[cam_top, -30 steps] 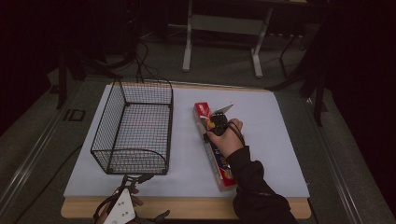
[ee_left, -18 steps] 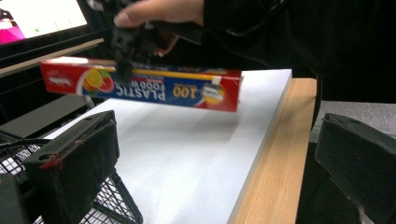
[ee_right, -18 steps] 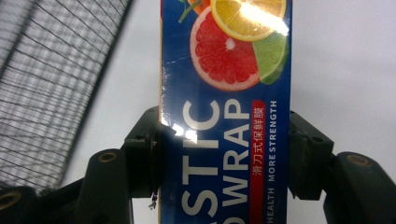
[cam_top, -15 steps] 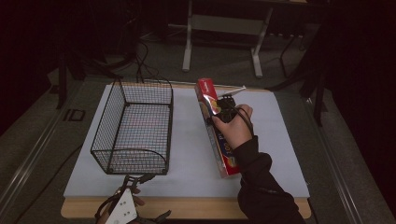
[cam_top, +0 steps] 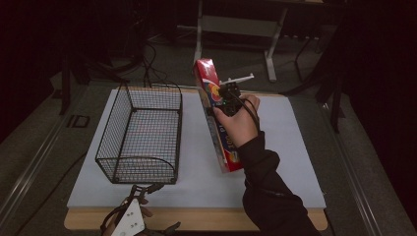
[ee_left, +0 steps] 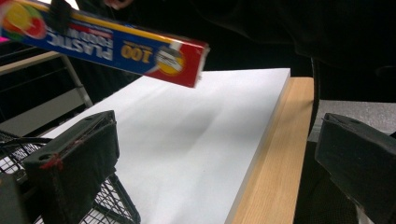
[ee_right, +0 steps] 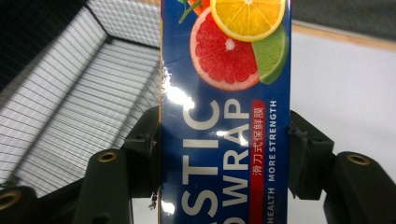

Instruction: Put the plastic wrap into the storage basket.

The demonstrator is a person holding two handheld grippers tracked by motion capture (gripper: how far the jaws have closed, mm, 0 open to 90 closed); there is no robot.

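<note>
The right hand-held gripper (ee_right: 224, 154) clenched the plastic wrap box (cam_top: 216, 115), "WRAP" legible up close; its long axis ran near-far, far end raised. The left hand-held gripper (ee_left: 215, 163) gaped, released.

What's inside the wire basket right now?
Nothing visible: the wire basket looks empty, white mat showing through its mesh. The plastic wrap box is clamped in the right gripper, lifted beside the basket.
</note>
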